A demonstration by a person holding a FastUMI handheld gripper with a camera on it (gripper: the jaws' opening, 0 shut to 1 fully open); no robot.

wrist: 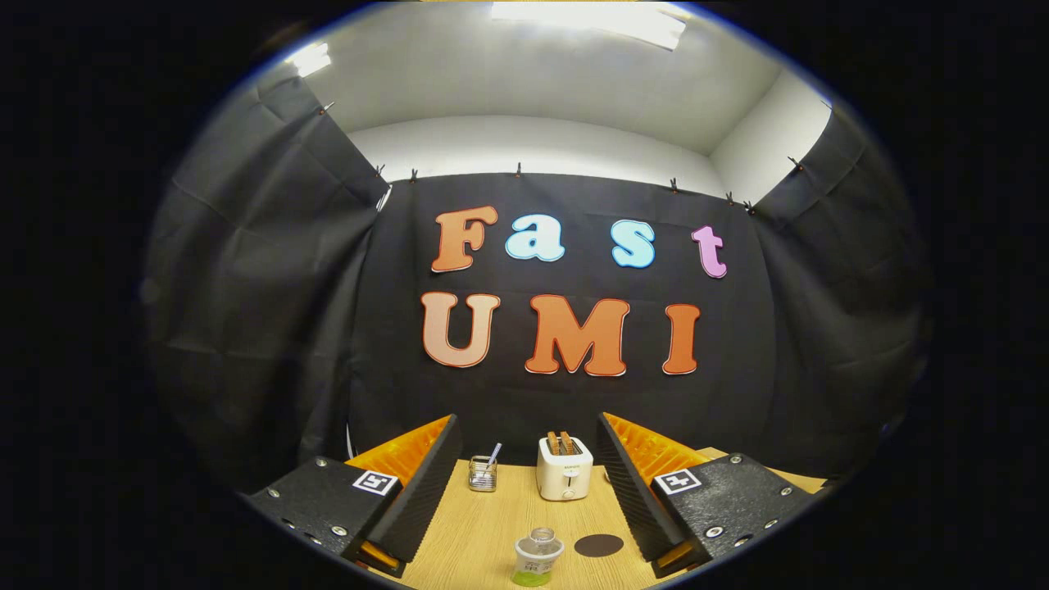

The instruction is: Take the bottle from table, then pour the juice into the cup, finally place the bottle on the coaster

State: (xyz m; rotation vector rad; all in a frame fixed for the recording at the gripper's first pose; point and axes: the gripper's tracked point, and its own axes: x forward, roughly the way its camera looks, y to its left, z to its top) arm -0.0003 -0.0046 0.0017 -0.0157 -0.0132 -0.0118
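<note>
Gripper released, fingers spread wide, nothing held; small clear plastic bottle with white-green label stands upright on light wood table between the fingers, dark round coaster just beside it; white toaster and wire holder beyond

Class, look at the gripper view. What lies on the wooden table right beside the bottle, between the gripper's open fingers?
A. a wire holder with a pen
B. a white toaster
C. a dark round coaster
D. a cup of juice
C: the dark round coaster lies flat beside the bottle, with the gripper open around both; the toaster and the wire holder stand farther back.
</note>
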